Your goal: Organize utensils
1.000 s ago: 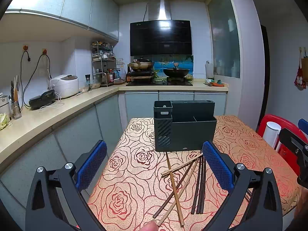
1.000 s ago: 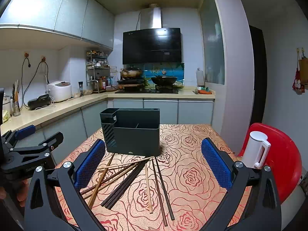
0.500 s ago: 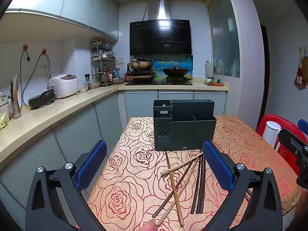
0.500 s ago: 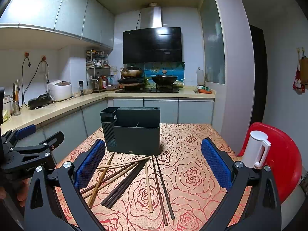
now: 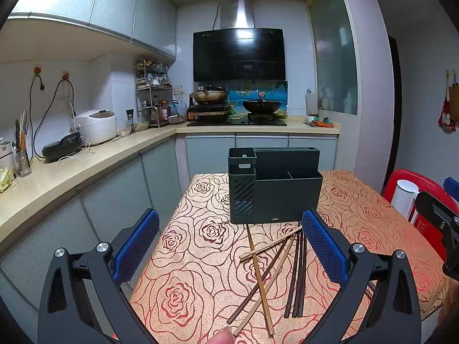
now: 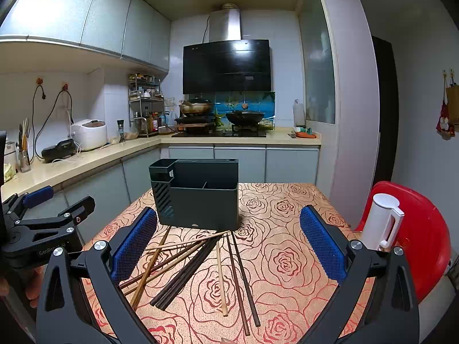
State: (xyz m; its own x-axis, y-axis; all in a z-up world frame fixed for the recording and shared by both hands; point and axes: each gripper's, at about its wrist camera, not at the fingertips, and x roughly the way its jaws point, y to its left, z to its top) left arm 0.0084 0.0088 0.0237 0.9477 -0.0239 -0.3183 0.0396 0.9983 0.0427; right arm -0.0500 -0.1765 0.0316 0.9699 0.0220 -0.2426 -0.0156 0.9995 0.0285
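A dark green utensil holder (image 5: 275, 186) (image 6: 198, 195) with several compartments stands on the rose-patterned tablecloth (image 5: 200, 246) (image 6: 287, 258). In front of it lie several loose chopsticks (image 5: 264, 269) (image 6: 200, 263), light wood and dark brown, crossed in a fan. My left gripper (image 5: 229, 246) hangs open above the table's near left side, nothing between its blue pads. My right gripper (image 6: 228, 243) is open too, held over the chopsticks and empty. The left gripper (image 6: 43, 223) shows at the left edge of the right wrist view.
A white kettle (image 6: 381, 220) rests on a red chair (image 6: 416, 229) right of the table. A kitchen counter (image 5: 71, 166) with a rice cooker (image 5: 96, 126) runs along the left; a stove with pans (image 5: 238, 106) sits at the back. A fingertip (image 5: 221, 336) shows at the bottom edge.
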